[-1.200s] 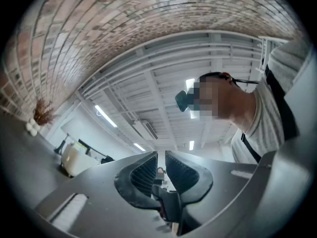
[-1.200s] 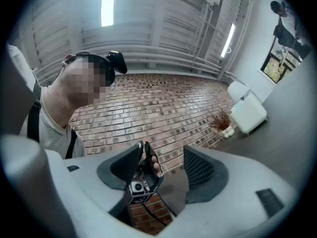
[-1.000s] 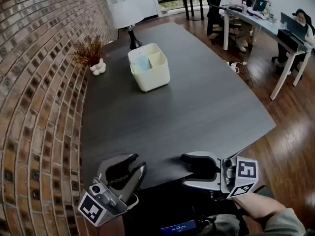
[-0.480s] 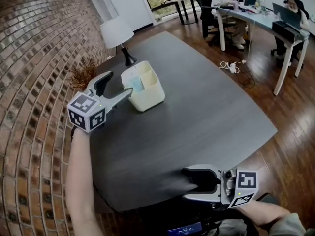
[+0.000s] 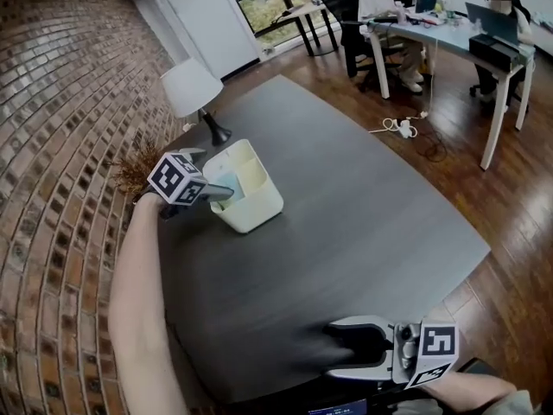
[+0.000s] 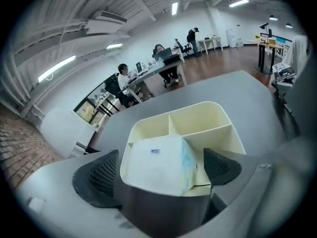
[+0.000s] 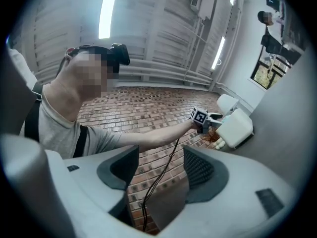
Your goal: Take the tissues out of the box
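A cream divided box (image 5: 251, 199) stands on the dark table (image 5: 363, 206) near its far left. A white and pale blue tissue pack (image 6: 158, 165) sticks out of the box's (image 6: 203, 125) near compartment. My left gripper (image 5: 214, 173) hangs over that end of the box with its jaws opening. In the left gripper view the pack lies between the two pads (image 6: 101, 175), and neither pad touches it. My right gripper (image 5: 339, 350) stays at the table's near edge, open and holding nothing (image 7: 161, 167).
A white lamp (image 5: 192, 89) and a dried plant (image 5: 136, 167) stand behind the box by the brick wall (image 5: 60, 188). Beyond the table, people sit at desks (image 5: 449, 33) on a wooden floor. A cable runs from the left gripper along the arm (image 7: 168, 152).
My left gripper has travelled from the table's near edge out to the cream box, and its jaws have spread wide. The right gripper has hardly moved.
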A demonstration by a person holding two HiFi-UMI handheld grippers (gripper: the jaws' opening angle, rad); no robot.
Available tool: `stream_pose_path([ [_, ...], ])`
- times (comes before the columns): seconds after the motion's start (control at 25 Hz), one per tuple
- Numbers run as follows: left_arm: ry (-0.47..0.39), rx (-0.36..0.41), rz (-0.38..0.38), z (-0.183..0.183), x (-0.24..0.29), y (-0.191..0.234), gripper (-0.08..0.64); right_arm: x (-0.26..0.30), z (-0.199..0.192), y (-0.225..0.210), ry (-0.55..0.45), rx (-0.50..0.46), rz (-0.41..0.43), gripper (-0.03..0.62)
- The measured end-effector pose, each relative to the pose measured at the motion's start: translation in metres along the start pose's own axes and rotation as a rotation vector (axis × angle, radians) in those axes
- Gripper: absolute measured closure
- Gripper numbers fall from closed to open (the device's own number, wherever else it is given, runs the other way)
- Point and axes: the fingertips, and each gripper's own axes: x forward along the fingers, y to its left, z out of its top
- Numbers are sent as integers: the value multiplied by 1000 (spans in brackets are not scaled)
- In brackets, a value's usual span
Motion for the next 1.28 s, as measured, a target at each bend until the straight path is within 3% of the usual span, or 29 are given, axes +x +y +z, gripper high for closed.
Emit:
stream_pose_path([
  [0.12, 98, 28, -1, -12, 19, 8, -2, -2, 2, -3, -7, -4, -7, 313],
  [0.24, 126, 27, -44, -16, 32, 3, -2, -3, 7, -7, -18, 2, -16, 313],
  [0.32, 143, 37, -44, -17, 36, 1, 61, -3, 8, -7, -23, 5, -16, 313],
  [0.52, 197, 77, -11, -16, 29, -3, 92, -5, 5, -8, -20, 2, -17, 313],
  [0.68, 189, 97, 59, -5, 11, 2, 98, -2, 4, -6, -19, 2, -14, 313],
  [0.88, 105, 57, 201, 17, -41, 22, 98, -2, -2, -4, -1, -10, -17, 313],
  [0.96, 34, 40, 259, 28, -71, 24, 100, -3, -5, -6, 3, -15, -25, 313],
  [1.04, -113, -13, 307, 42, -112, 19, 100, -3, -6, -7, 4, -17, -28, 313],
  [1.16, -493, -204, 301, 58, -185, -17, 101, -2, -8, -7, 13, -19, -26, 313],
  [1.28, -907, -465, 190, 55, -244, -84, 101, -2, -8, -5, 20, -10, -22, 313],
])
